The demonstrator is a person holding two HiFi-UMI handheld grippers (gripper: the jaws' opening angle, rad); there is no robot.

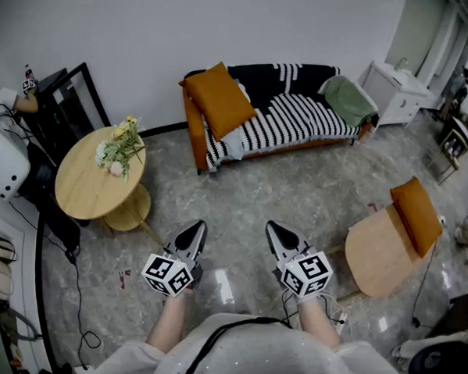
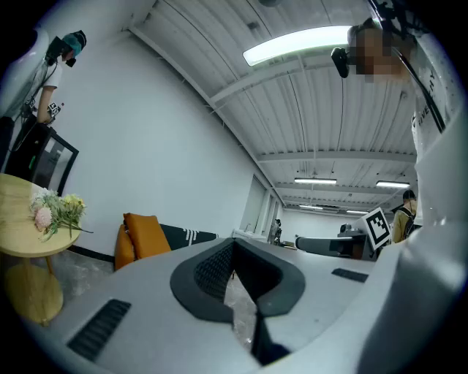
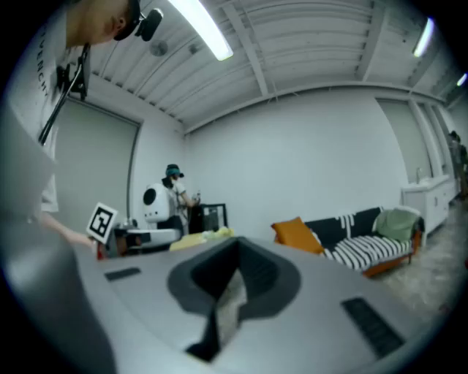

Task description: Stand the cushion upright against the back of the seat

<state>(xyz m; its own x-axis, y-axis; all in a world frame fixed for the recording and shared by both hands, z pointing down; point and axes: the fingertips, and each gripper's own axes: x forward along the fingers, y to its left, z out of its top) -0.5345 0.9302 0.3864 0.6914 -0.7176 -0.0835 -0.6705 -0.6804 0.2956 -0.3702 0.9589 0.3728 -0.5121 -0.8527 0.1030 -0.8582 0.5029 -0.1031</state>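
Black-tipped left gripper [image 1: 194, 233]: jaws closed, empty, parked level over the floor, well short of any seat; approach not begun, I judge. Orange cushion [image 1: 219, 99]: sofa's [image 1: 192, 129] left end, slumped aslant into the arm corner, long axis tilted, top toward the wall. Right gripper [image 1: 278, 235]: likewise closed, empty. Second cushion [image 1: 415, 215]: against chair [image 1: 379, 256] back.

"GIVENCHY" in dark capitals, upside down, across the person's white shirt [image 1: 272, 356]
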